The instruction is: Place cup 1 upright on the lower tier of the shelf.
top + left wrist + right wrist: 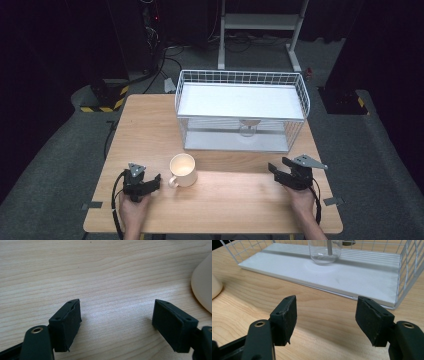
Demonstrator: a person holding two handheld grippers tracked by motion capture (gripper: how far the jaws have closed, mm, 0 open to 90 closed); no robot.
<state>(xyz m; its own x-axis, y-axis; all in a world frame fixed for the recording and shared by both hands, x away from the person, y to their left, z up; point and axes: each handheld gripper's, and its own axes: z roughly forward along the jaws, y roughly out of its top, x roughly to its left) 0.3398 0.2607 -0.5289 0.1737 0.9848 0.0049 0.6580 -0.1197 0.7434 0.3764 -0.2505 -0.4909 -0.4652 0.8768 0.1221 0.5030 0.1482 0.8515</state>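
Lab-like recording room: dark curtains, floor cables [150, 75], hazard-taped stand base [102, 97].

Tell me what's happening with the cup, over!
Left tool open, empty, beside cream ceramic mug. Right tool open, empty, facing white wire rack. Mug upright on wooden table, untouched. Nothing blocking it.

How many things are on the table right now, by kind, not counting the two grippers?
Cream mug: 1
White wire shelf rack: 1
Clear glass jar, on the rack's lower shelf: 1
Total: 3
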